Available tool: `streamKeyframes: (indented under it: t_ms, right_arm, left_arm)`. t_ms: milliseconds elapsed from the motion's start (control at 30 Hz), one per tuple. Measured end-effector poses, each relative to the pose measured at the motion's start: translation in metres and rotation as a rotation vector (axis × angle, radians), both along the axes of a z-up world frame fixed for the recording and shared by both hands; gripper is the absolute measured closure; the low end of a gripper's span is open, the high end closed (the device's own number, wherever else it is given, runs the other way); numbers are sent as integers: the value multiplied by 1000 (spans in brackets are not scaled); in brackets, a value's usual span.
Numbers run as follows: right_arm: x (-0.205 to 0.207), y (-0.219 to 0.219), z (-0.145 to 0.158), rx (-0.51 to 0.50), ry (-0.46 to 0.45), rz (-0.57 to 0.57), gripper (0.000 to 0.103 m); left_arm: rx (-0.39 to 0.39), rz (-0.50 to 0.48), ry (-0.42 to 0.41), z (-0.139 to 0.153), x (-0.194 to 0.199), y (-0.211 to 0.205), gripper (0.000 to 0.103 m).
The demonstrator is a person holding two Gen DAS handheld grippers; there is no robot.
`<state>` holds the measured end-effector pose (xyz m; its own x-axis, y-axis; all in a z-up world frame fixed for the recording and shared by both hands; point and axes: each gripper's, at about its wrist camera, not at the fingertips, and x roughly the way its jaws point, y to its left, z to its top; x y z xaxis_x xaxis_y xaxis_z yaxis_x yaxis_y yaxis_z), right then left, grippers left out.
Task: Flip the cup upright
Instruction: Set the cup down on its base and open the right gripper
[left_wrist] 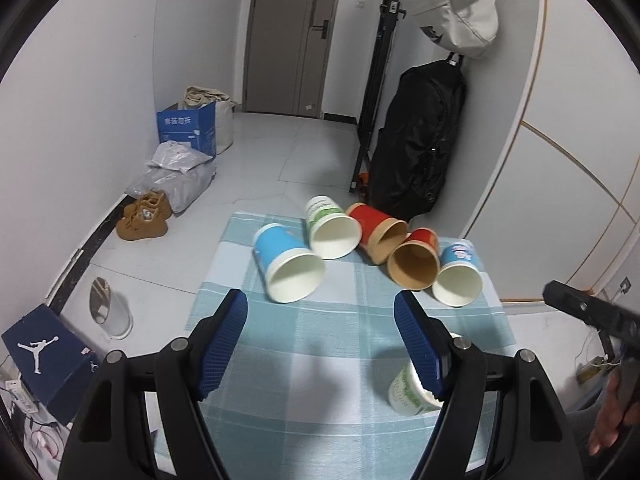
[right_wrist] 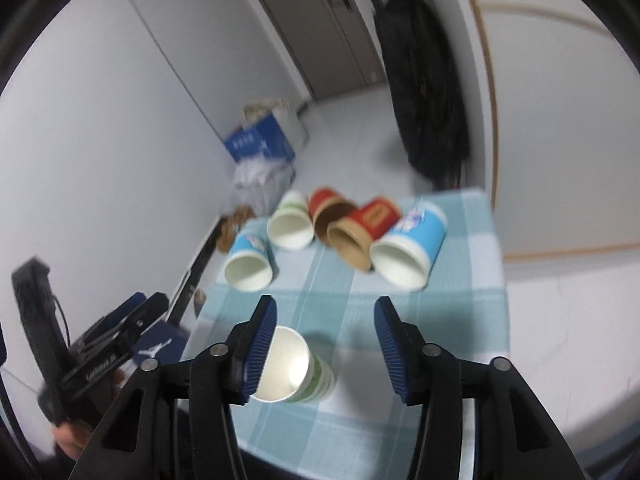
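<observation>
Left gripper [left_wrist: 320, 312] wide open, nothing between the blue pads [left_wrist: 222, 344], hovering over the checked cloth [left_wrist: 320, 360]. Right gripper [right_wrist: 326, 320] also spread wide, gripping nothing.

Green-and-white cup [right_wrist: 294, 366] standing upright on the cloth, mouth up, partly behind the right gripper's left finger [right_wrist: 256, 352], touching or just beside its pad; contact unclear from blur. Lies toward the left side of the gap, not centred between the fingers. Same cup in the left wrist view [left_wrist: 408, 392] low at the right, tucked behind the left gripper's right finger [left_wrist: 420, 344], outside that gripper's gap.

Five more cups on their sides in a row ahead of both sets of fingertips, mouths facing the cameras: blue cup [left_wrist: 286, 264] just beyond the left gripper's left fingertip, second green-and-white cup [left_wrist: 330, 232], red cup [left_wrist: 378, 230], red cup with brown interior [left_wrist: 416, 262], small blue cup [left_wrist: 458, 276] just past the left gripper's right fingertip. Neighbours in the row touching or nearly so.

Right wrist view motion-blurred. Left gripper seen there at far left [right_wrist: 120, 328], well apart from the right fingers.

Beyond the cloth: black bag [left_wrist: 416, 140], blue box [left_wrist: 188, 128], brown boots [left_wrist: 144, 216], door [left_wrist: 296, 36].
</observation>
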<state>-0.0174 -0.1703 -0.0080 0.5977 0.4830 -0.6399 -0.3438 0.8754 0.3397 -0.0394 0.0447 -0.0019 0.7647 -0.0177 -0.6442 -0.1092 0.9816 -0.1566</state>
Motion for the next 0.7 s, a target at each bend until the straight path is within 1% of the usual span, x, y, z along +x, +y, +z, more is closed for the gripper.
streamKeyframes:
  t_ms: [67, 133, 167, 267, 333, 367, 467, 567, 700]
  right_arm:
    - [-14, -1, 5, 2, -84, -11, 43]
    - [-26, -2, 7, 6, -146, -22, 35]
    - [-32, -1, 9, 0, -173, -29, 33]
    - [-40, 2, 15, -24, -235, -50, 27]
    - [-48, 1, 17, -17, -279, -61, 18]
    - [-51, 1, 16, -18, -297, -65, 18]
    - [-55, 4, 11, -34, -316, -71, 14]
    - [-56, 3, 6, -6, -284, -66, 13]
    - [-60, 1, 7, -12, -304, -80, 9]
  left_arm:
    - [-3, -8, -4, 0, 2, -4, 31]
    - [3, -15, -13, 1, 2, -9, 31]
    - [2, -21, -22, 2, 1, -11, 31]
    - [-3, -30, -33, 3, 0, -17, 31]
    - [-8, -34, -36, 4, 0, -18, 31]
    - [-7, -37, -35, 4, 0, -20, 31]
    - [2, -46, -50, 8, -1, -24, 31]
    - [19, -39, -58, 8, -1, -26, 31]
    - [6, -30, -47, 8, 1, -24, 31]
